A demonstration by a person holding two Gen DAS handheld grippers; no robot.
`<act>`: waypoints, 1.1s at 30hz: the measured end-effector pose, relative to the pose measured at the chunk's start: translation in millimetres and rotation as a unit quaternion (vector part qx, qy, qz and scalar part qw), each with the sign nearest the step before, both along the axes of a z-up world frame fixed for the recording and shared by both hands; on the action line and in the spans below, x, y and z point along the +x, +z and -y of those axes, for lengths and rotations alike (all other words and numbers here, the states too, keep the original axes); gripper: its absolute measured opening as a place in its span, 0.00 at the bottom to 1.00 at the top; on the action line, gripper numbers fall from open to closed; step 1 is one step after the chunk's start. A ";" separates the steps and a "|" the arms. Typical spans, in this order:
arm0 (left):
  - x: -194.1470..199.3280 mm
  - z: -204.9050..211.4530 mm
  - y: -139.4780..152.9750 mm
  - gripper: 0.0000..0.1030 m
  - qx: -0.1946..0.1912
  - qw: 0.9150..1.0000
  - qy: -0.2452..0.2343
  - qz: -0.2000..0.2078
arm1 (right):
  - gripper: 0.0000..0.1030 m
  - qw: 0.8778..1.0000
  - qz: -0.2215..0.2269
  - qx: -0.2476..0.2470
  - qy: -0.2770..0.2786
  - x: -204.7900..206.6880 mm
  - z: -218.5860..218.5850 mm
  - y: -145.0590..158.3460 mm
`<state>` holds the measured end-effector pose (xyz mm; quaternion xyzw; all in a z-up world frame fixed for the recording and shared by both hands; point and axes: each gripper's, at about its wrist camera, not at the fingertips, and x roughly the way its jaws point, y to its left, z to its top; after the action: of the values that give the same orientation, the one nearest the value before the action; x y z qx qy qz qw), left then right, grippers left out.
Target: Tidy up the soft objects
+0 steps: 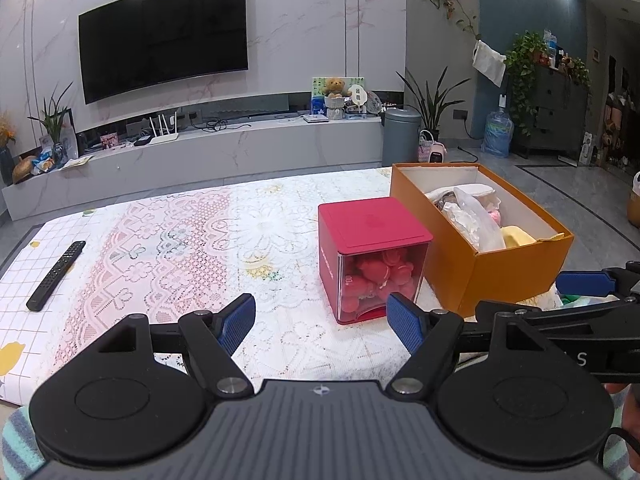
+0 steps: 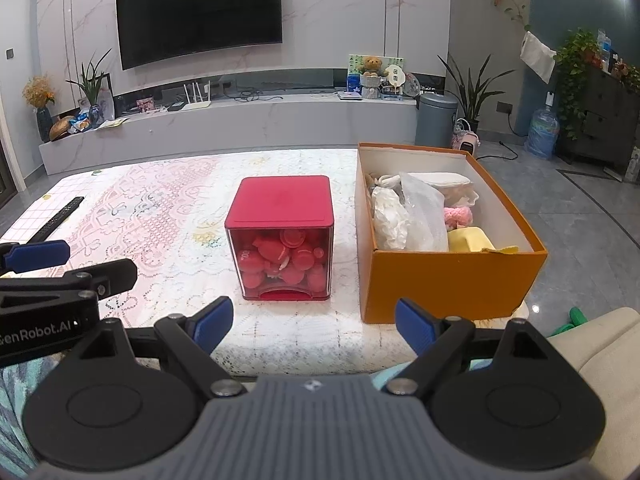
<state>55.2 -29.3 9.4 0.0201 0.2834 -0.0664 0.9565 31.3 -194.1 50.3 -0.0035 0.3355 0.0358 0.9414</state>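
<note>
Both claws hang low at the near edge of the lace-covered surface (image 2: 168,216), each spread wide w/ nothing between the blue pads. Ahead of the right claw (image 2: 314,326) stands the red cube box w/ clear front (image 2: 280,236), full of red soft pieces. Just right of it is the open orange cardboard box (image 2: 440,280), holding white, pink & yellow soft items. The left claw (image 1: 320,322) waits beside. Nothing soft lies loose, so this fits either sorting about to start or all put away.

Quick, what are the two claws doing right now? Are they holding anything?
Left claw: open, holding nothing.
Right claw: open, holding nothing.
</note>
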 end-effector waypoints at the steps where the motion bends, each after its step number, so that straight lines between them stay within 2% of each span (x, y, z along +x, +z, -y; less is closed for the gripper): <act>1: -0.1 0.0 0.0 0.85 0.000 1.000 0.000 0.000 | 0.84 1.000 0.000 0.000 0.000 0.0 0.1 0.0; 33: -2.1 -0.4 0.2 0.85 0.003 1.000 -0.002 -0.004 | 0.85 1.000 0.002 -0.003 0.001 -1.5 0.5 -1.7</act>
<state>53.1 -29.0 9.6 0.0234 0.2869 -0.0675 0.9553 29.8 -194.6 48.6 -0.0067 0.3333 0.0357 0.9421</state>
